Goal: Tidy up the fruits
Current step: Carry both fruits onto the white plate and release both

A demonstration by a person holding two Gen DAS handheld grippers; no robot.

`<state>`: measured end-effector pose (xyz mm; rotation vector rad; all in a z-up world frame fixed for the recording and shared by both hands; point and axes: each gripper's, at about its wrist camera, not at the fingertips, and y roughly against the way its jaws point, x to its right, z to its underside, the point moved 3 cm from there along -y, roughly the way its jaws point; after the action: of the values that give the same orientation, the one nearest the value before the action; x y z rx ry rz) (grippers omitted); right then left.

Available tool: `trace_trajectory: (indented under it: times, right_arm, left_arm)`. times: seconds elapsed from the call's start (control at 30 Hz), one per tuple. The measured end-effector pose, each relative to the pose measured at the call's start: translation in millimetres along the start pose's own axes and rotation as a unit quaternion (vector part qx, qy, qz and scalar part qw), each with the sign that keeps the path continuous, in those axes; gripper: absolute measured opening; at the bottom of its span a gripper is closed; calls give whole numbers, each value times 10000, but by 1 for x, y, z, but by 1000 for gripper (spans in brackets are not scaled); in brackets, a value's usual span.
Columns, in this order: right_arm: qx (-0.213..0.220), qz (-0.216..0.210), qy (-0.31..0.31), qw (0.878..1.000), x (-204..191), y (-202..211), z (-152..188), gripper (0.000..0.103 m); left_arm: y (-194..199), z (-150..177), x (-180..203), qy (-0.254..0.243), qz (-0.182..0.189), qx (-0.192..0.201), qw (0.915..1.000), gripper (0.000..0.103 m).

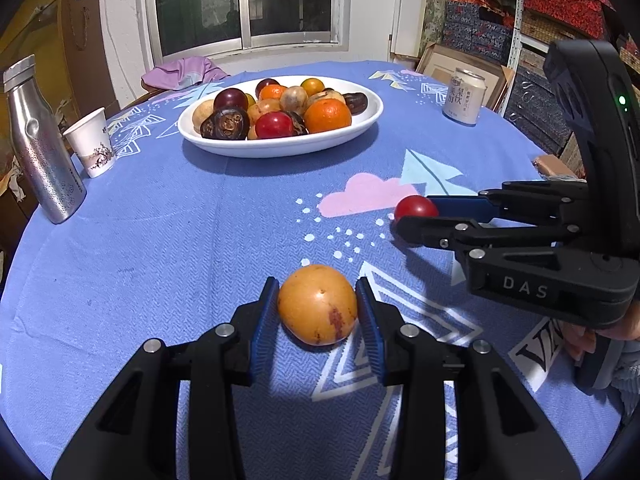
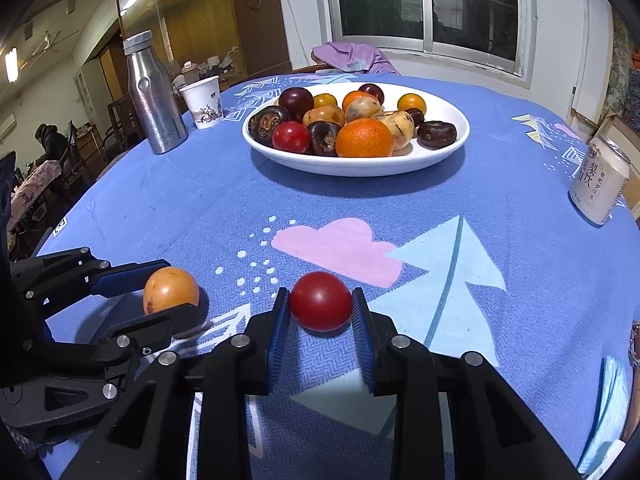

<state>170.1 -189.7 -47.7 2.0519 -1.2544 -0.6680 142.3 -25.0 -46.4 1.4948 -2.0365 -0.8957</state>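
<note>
Red fruit in right gripper

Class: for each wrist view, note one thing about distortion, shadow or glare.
Left wrist view: fisheye bends the table edge into a curve and darkens the corners; the white dish throws a soft shadow toward the camera. Right wrist view: the window frame bows, and a ceiling lamp glares white at far left.

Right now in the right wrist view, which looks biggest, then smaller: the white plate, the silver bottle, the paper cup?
1. white plate
2. silver bottle
3. paper cup
All three sit similarly far back, so the order seems fair.
</note>
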Motion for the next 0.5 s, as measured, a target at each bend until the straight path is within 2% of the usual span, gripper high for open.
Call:
trace_trajectory:
  times: [0.33,0.5]
  right_arm:
    - [399,-30,-272,9988,12,25,-6,31]
    - [903,-109,-429,9949,22,55,-29,31]
  left_arm:
    - [16,-7,-3,-11,-237,385,9990,39]
    - [23,-39,-14,171,-221,541,9981,39]
